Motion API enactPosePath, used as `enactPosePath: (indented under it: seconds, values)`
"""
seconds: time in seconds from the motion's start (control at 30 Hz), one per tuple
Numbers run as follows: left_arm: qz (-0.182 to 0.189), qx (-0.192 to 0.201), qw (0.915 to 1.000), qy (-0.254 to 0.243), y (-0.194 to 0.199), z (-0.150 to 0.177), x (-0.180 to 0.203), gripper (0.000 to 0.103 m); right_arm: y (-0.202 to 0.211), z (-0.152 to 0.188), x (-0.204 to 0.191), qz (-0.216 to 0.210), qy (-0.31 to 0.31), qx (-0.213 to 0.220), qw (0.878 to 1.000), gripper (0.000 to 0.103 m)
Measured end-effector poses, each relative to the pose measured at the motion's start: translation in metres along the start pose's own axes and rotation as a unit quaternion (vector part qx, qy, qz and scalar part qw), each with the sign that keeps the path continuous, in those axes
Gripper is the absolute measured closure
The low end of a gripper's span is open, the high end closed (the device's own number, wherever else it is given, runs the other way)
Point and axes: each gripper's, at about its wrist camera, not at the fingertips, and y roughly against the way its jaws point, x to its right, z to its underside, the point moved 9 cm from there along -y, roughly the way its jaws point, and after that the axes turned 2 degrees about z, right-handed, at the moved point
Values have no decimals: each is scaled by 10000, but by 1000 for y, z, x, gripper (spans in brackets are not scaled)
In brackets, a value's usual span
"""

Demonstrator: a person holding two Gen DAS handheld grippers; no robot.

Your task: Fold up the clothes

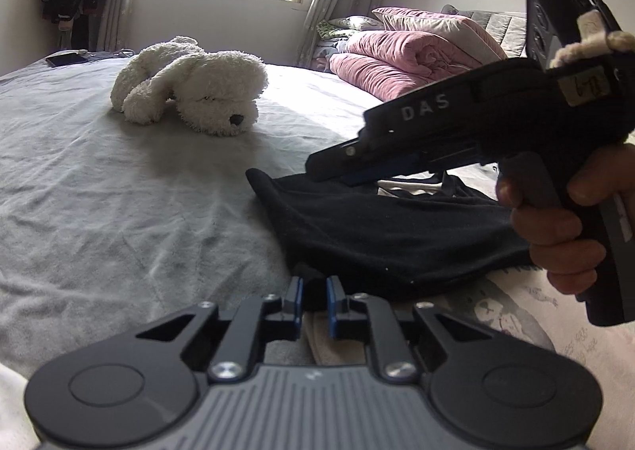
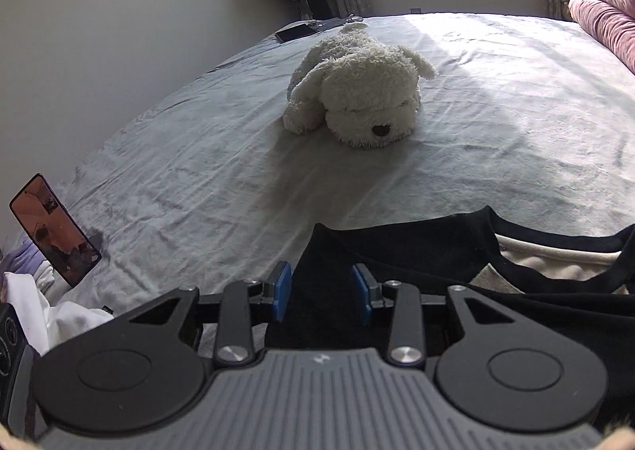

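Note:
A black garment (image 1: 389, 227) with a cream lining (image 2: 555, 263) lies on the grey bedsheet (image 1: 119, 188) in front of me. My left gripper (image 1: 314, 289) is at the garment's near corner. Its blue pads (image 1: 294, 301) stand close together with a tuft of black cloth pinched between them. My right gripper (image 2: 322, 283) is over the garment's left edge with its blue pads (image 2: 282, 289) wide apart and black cloth lying between them. In the left wrist view the right gripper (image 1: 333, 168) hangs just above the garment's far edge, held by a hand (image 1: 555, 227).
A white plush dog (image 2: 357, 93) lies mid-bed beyond the garment. A phone on a stand (image 2: 51, 227) and white clothes (image 2: 59, 323) sit at the left edge. Pink quilts (image 1: 405, 57) are piled at the right. A dark device (image 2: 295, 31) lies at the far corner.

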Motion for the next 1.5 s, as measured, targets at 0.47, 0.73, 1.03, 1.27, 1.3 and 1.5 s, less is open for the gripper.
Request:
enactPosePath:
  seconds: [0.47, 0.73, 1.03, 1.27, 1.3, 1.5]
  values:
    - [55, -175, 9987, 483, 10, 3, -11, 96, -58, -9, -13, 902, 368, 184, 9951, 99]
    - [116, -331, 9965, 762, 13, 5, -21, 99, -60, -5, -12, 667, 195, 228, 9973, 78]
    - [165, 251, 9940, 1049, 15, -24, -10, 86, 19, -13, 38, 916, 401, 680, 9927, 57]
    - [318, 167, 9981, 501, -12, -25, 36, 75, 42, 19, 97, 1402, 698, 280, 9873, 62]
    - [316, 143, 9985, 434, -17, -25, 40, 75, 44, 24, 104, 1454, 732, 214, 9864, 62]
    - [308, -221, 9986, 380, -45, -13, 48, 73, 43, 36, 126, 1575, 999, 46, 9824, 63]
